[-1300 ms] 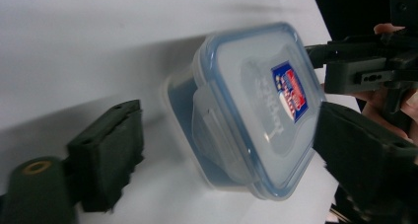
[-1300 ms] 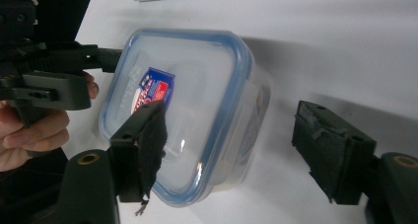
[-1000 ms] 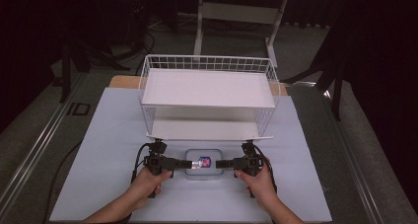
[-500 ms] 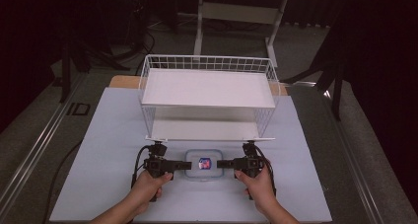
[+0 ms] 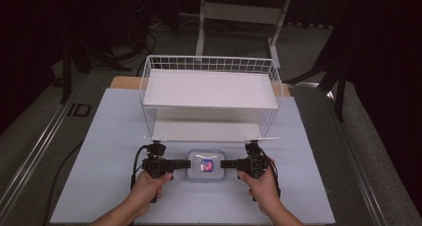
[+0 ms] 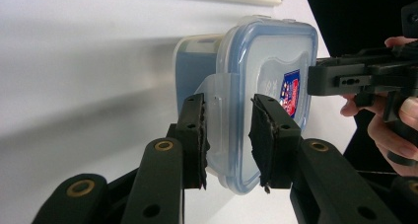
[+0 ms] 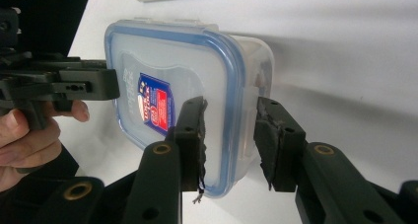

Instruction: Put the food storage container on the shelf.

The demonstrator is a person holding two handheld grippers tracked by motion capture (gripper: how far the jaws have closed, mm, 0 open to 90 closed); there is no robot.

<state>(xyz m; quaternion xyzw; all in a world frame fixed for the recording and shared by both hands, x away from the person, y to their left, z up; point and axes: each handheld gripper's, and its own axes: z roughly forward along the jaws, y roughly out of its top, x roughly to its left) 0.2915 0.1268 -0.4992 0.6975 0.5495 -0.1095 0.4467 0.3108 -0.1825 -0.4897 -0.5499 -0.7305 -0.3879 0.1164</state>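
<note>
L gripper [image 6: 227,135] & R gripper [image 7: 229,137]: jaws open, straddling opposite edges of lidded container [image 5: 205,165], prob. not yet clamped.

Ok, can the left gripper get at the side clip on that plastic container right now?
Probably yes. The left gripper already has its fingers either side of the container's side clip, open, with nothing between them and it.
</note>
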